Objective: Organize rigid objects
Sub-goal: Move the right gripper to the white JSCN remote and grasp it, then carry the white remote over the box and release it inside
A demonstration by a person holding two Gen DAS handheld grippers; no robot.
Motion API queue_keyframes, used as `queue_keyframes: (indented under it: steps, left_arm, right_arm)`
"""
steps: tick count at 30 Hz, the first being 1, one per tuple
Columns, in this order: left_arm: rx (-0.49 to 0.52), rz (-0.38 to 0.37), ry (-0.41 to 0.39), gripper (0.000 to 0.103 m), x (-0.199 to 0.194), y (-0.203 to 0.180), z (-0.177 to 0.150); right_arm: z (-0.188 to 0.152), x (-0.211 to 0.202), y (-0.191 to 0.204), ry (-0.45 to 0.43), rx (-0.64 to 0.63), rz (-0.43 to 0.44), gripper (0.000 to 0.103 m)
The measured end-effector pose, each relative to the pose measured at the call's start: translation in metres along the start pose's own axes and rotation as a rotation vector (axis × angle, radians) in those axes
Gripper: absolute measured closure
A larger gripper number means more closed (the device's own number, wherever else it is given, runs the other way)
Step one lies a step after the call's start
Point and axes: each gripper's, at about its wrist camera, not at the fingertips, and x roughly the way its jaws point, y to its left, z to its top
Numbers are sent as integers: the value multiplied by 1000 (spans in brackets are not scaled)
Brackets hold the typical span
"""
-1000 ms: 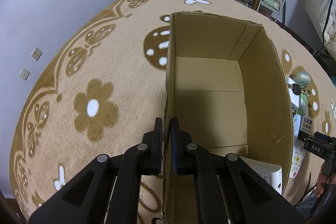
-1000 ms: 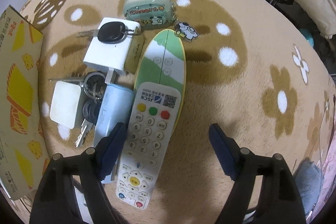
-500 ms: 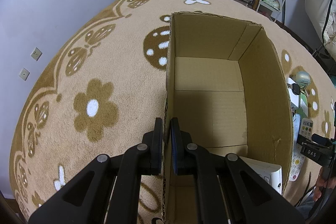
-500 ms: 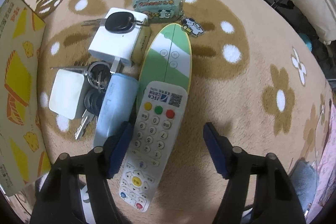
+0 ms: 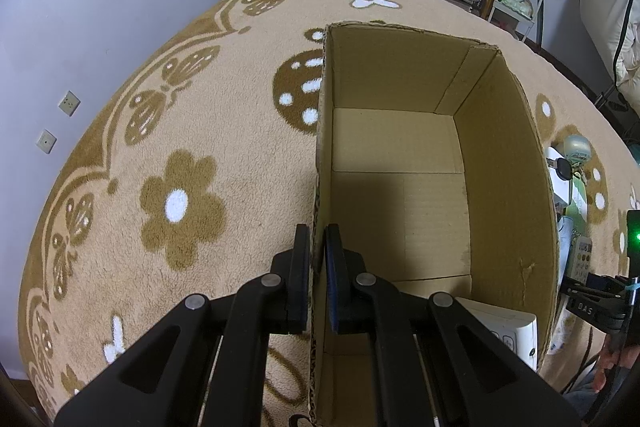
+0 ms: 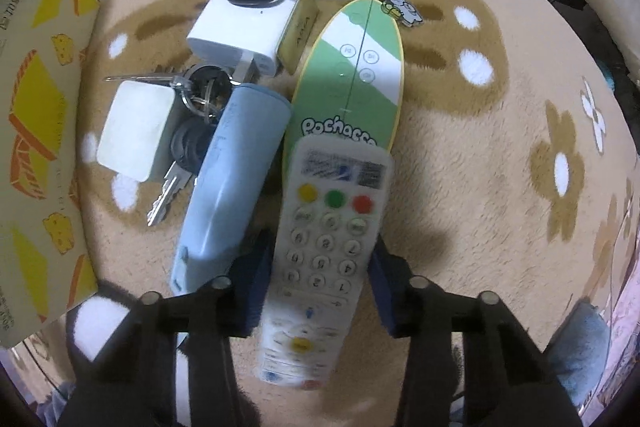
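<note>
Your R gripper (image 6: 318, 285) jaws have just been closing, now pinching the remote (image 6: 326, 247) at 6 o'clock; it's ready to lift. L gripper (image 5: 317, 279) stays clamped on box (image 5: 508, 163) wall.

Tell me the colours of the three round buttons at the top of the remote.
Yellow, green and red, left to right, on the white remote; clearest in the right wrist view.
</note>
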Motion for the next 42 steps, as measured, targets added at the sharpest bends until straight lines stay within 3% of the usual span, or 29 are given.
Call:
queue_keyframes:
  steps: [4, 9, 28, 42]
  left_arm:
    - [-1, -1, 0, 96, -1, 0, 0]
    - [-1, -1, 0, 96, -1, 0, 0]
    - [-21, -15, 1, 96, -1, 2, -1]
    - [-4, -7, -1, 97, -1, -1, -1]
  right_arm:
    - [6, -8, -4, -11, -5, 33, 58]
    - [7, -27, -15, -81, 0, 13, 58]
    - [26, -93, -33, -421, 88, 170, 58]
    - [46, -157, 22, -568, -80, 250, 58]
